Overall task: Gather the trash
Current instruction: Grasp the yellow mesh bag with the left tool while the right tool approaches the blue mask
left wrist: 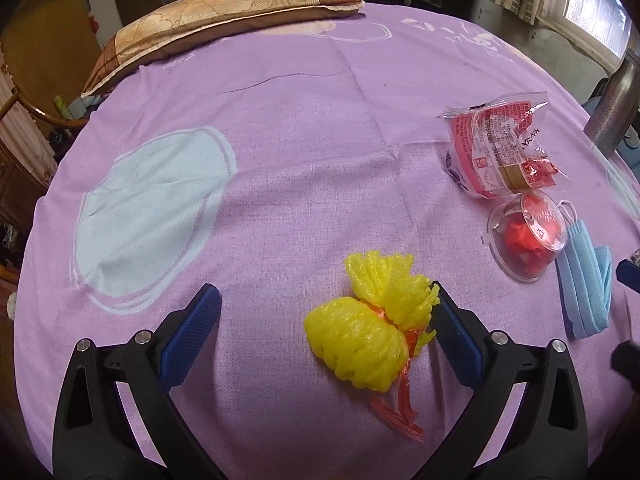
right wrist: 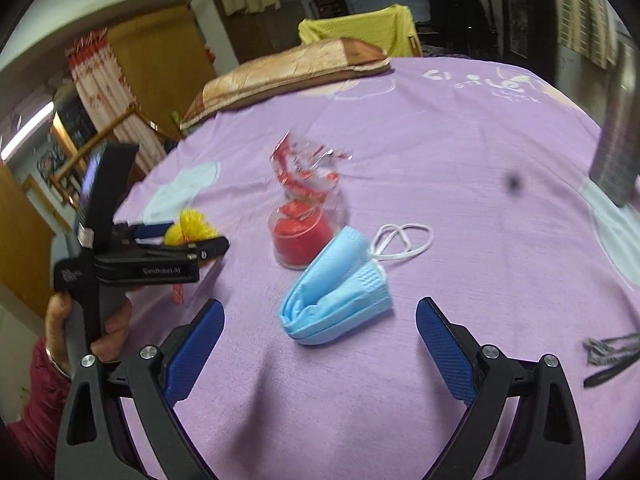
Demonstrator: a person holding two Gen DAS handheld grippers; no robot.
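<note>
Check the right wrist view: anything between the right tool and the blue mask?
Nothing. Bare purple sheet separates the open right tool from the blue mask, seen in the right wrist view.

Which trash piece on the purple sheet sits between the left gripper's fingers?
The yellow foam net tied with red ribbon; the left gripper straddles it, open. Wrapper, clear dome and blue mask lie farther right.

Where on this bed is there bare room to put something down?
Free: the purple sheet between the pillow and the yellow foam net, and left around the pale blue print. Crowded: the right side, where snack wrapper, clear plastic cup and blue face mask cluster.
</note>
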